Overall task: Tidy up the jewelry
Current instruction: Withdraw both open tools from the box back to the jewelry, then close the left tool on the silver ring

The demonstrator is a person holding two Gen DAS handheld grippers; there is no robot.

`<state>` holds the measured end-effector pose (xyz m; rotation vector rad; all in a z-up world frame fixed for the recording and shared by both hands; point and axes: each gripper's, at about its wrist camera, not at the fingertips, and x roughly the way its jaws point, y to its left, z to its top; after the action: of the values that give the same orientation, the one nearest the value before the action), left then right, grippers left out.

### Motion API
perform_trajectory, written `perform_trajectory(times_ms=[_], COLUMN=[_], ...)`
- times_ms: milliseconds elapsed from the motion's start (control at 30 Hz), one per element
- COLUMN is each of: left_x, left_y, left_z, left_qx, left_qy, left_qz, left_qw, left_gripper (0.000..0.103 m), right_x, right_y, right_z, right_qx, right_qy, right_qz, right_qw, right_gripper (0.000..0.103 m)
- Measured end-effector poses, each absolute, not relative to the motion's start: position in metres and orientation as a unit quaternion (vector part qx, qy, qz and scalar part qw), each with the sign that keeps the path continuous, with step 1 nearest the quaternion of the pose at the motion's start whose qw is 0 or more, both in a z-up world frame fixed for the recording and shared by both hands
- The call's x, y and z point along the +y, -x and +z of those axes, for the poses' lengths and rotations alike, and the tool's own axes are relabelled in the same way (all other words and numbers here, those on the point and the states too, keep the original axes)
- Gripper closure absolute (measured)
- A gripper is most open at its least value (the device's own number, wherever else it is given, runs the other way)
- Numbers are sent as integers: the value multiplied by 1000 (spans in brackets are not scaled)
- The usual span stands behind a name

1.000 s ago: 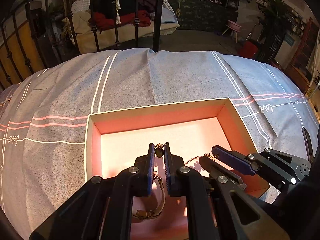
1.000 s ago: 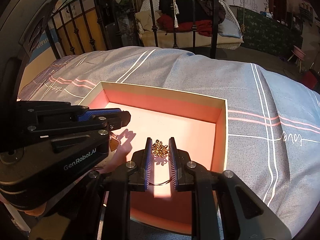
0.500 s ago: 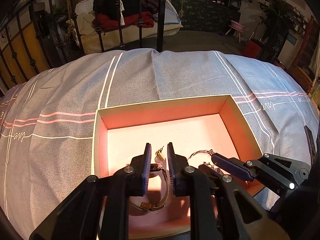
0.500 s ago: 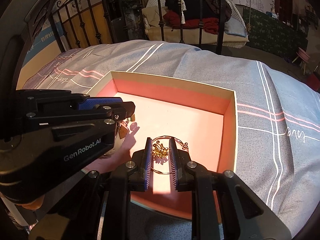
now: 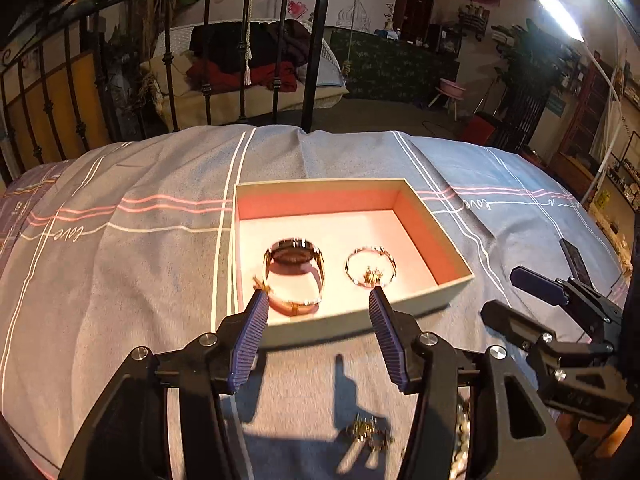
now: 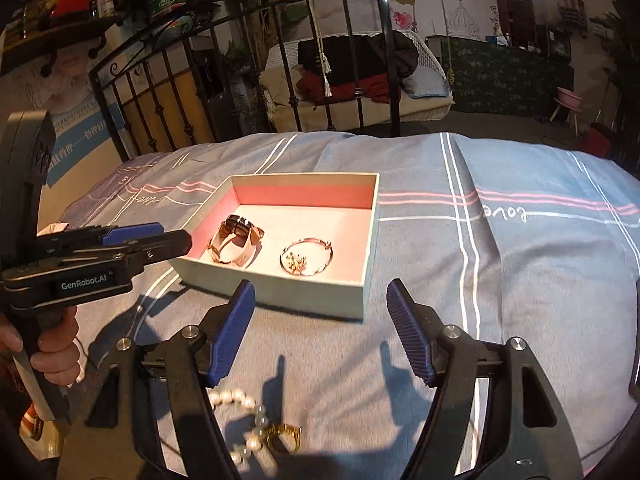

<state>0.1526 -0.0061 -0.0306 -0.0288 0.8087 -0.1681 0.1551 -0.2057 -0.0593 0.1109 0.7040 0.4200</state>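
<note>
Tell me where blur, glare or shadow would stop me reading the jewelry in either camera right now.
Left wrist view: watch smeared by motion blur, gold piece near the bottom edge soft and in shadow. Right wrist view: watch and bangle in the box read sharply; pearls blurred; fisheye bends the bedspread lines.

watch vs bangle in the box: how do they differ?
The watch stands on edge with its dark face up; the bangle lies flat. The watch's band is broad; the bangle is a thin wire hoop with small gold charms. The watch sits at the box's left, the bangle at its right. Both are gold-toned and lie free of either gripper.
</note>
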Motion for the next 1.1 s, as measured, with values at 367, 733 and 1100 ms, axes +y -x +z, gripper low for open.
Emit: perform_trajectory(times_ms=[367,733,1100], left_x=[-18,-40,-18], left_y=[-79,-92,-72], left_z=[-76,-92,-95], left_qx=[432,435,422], left_qy=[54,23,34], left_qz=[-93,-72,-97], left_qw=[896,897,901], left_gripper=[54,76,86], right_x=[-209,-210,-193], right_y=[-87,-81,-86], right_z=[-112,-113,-114], right_qx=[376,373,384], right_qy=[-39,-28,39], right_qz=[198,198,185], right_qw=[905,906,904], right_gripper=[37,37,38])
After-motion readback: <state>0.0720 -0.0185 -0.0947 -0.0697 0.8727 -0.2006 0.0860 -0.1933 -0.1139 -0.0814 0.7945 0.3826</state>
